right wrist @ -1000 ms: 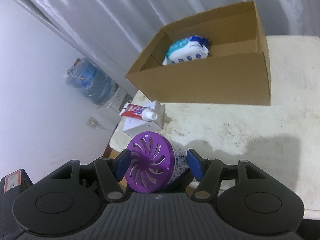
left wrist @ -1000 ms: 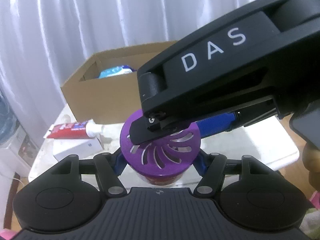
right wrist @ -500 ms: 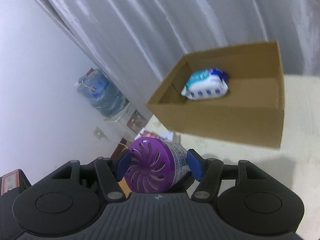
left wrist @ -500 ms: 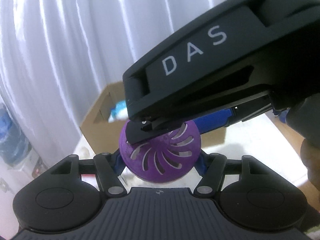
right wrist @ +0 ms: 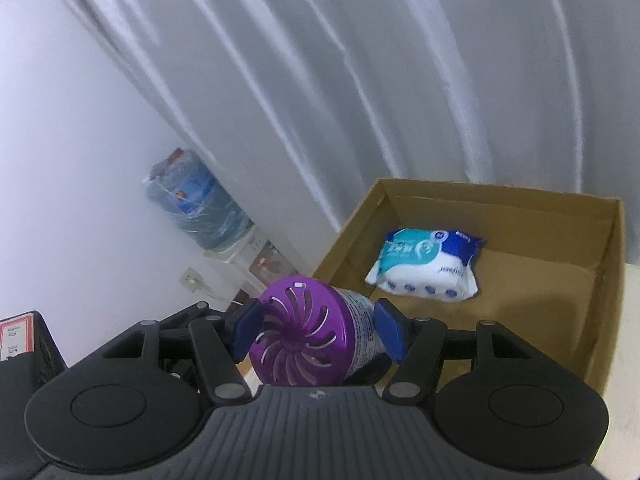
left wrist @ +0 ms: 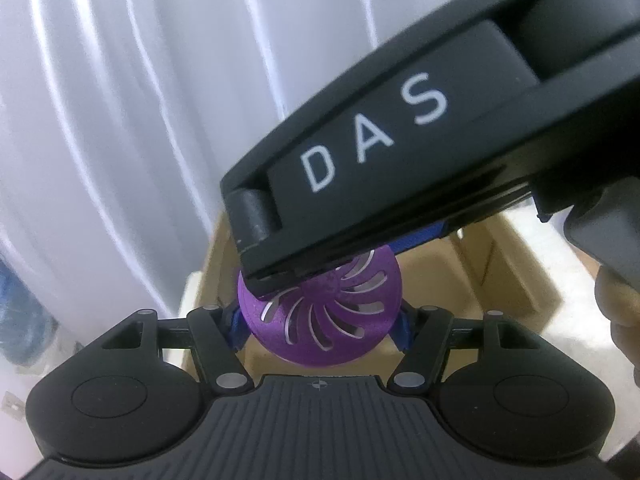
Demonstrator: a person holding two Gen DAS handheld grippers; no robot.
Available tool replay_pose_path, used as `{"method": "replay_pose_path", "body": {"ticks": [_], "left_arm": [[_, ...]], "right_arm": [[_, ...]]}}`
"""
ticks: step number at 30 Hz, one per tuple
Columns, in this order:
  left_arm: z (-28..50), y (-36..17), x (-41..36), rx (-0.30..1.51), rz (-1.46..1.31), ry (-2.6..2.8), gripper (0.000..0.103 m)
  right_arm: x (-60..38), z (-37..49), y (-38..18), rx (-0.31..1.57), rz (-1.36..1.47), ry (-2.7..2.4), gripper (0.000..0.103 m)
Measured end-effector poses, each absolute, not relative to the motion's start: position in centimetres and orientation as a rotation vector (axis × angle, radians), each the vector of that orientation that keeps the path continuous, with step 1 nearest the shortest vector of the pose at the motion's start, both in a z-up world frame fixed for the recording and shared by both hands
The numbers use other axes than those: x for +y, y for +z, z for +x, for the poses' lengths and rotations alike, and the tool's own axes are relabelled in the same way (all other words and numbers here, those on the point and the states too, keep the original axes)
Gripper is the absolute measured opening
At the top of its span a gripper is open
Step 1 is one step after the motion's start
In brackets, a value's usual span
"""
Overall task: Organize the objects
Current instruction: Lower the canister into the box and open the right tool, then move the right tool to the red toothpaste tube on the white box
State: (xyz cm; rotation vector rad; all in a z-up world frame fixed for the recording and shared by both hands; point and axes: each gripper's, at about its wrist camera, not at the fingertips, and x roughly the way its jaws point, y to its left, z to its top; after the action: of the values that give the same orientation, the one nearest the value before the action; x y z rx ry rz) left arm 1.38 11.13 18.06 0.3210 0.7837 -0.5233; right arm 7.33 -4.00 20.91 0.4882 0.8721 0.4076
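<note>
A purple-lidded air freshener jar with a slotted fan-pattern top is held between the blue pads of both grippers. My left gripper is shut on it. My right gripper is shut on the same jar, and its black body marked DAS crosses above the jar in the left wrist view. The jar hangs over the near left edge of an open cardboard box. A blue and white wipes pack lies inside the box.
A white curtain hangs behind the box. A blue water bottle on a dispenser stands by the wall at the left. A strip of white table shows right of the box.
Both grippers have carried the jar up and forward from the table toward the box. The toothpaste and small white box have dropped out of view, and the box interior now shows close ahead.
</note>
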Motion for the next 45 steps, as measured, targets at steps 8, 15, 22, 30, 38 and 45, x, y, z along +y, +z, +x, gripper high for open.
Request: {"method": "replay_pose_path", "body": {"ticks": [8, 15, 22, 30, 38, 45], "left_arm": [[10.5, 13.2, 10.7, 1.058, 0.299, -0.577, 0.065], [14.6, 9.2, 9.8, 1.226, 0.313, -0.581, 0.065], [16.2, 7.3, 8.8, 1.278, 0.307, -0.612, 0.070], [15.9, 9.7, 10.4, 1.228, 0.275, -0.617, 0.077], [14.7, 15.2, 15.7, 1.090, 0.093, -0.579, 0.088], [9.0, 17.7, 21.2, 0.980, -0.136, -0.518, 0.093]], "right_arm": [[-5.0, 15.3, 15.1, 1.086, 0.588, 0.397, 0.066], [-4.5, 18.6, 10.2, 1.216, 0.652, 0.400, 0.065], [-4.9, 19.3, 7.4, 1.269, 0.709, 0.376, 0.065], [-5.5, 18.8, 7.3, 1.252, 0.720, 0.345, 0.064], [-7.2, 15.6, 12.1, 1.102, 0.683, 0.336, 0.064], [-6.1, 9.2, 18.9, 0.885, 0.567, 0.431, 0.064]]}}
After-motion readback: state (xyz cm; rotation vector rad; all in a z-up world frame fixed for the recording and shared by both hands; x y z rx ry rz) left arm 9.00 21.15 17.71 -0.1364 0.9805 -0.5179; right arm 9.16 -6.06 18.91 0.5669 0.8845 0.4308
